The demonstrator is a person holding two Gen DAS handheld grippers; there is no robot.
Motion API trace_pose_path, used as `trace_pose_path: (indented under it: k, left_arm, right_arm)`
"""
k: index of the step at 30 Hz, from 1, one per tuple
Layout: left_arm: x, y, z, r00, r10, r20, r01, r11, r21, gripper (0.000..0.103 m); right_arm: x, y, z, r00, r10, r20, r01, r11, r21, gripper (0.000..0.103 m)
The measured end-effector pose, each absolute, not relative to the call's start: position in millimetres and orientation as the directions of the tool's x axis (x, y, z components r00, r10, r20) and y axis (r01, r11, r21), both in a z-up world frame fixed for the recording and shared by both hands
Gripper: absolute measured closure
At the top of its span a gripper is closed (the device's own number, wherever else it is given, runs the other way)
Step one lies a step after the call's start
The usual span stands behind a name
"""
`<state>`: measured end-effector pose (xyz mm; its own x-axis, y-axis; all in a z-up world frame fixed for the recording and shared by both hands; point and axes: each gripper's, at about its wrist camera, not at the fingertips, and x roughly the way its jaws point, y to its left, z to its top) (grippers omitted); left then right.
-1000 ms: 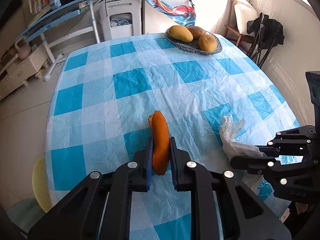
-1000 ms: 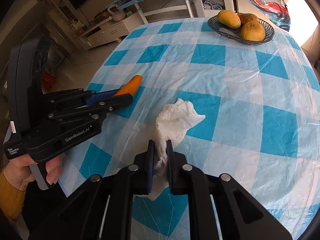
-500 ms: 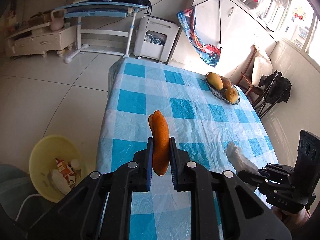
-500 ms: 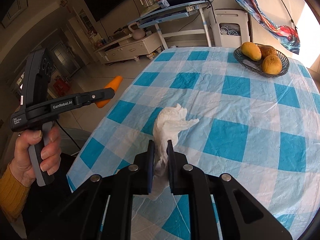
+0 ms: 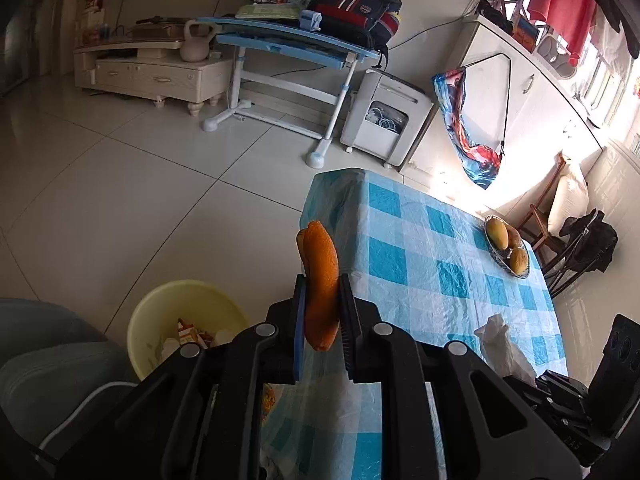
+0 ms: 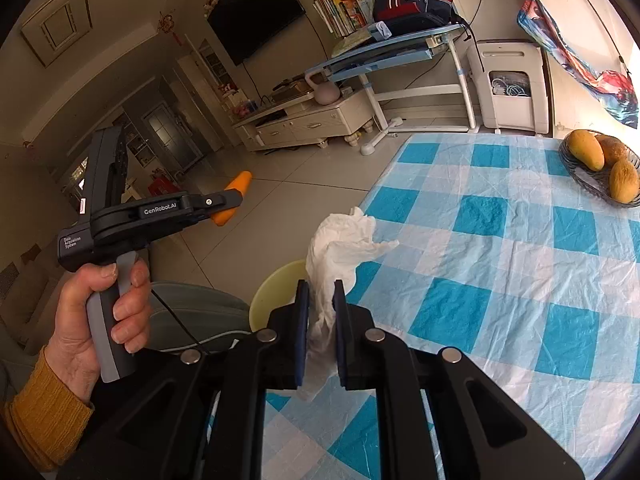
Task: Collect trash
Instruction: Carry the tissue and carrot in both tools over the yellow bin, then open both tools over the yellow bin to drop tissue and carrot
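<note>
My left gripper (image 5: 320,288) is shut on an orange peel (image 5: 319,276), held in the air past the table's left edge, to the right of and above a yellow bin (image 5: 160,312) on the floor. The bin holds several scraps. In the right wrist view the same left gripper (image 6: 234,202) shows side-on with the orange peel (image 6: 236,188) sticking out, a hand (image 6: 100,312) on its grip. My right gripper (image 6: 319,292) is shut on a crumpled white tissue (image 6: 340,240), lifted over the table corner, with the bin's rim (image 6: 276,280) just beyond it.
A table with a blue-and-white checked cloth (image 6: 520,248) carries a dark bowl of mangoes (image 6: 600,164) at its far side. A grey-green seat (image 5: 44,352) stands beside the bin. Tiled floor, a blue desk (image 5: 288,40), a white appliance (image 5: 384,120) and a low TV cabinet lie beyond.
Both grippers rose off the table and swung left toward the floor side. The peel now hangs near the yellow bin, and the tissue is lifted clear of the cloth.
</note>
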<state>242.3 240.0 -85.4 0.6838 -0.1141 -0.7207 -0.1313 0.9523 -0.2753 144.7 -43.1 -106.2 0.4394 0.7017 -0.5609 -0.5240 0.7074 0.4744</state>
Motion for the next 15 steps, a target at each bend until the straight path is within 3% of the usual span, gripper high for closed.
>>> trace_pose_path:
  k: [6,15]
  left_arm:
    - [245.5,306.4,-122.1,0.610,-0.151,-0.778,-0.275,0.880,-0.387,0.088]
    - [243.5,350.8,-155.6,0.570,-0.137,-0.810,-0.448,0.775,-0.446,0.087]
  right_arm:
    - [166.0,43.7,-101.6,0.355,0.751,-0.557,-0.601,0.640,0.479,0.090]
    - [202.3,151.4,-133.8,0.259,0.692,-0.674,-0.638,0.647,0.418,0.090]
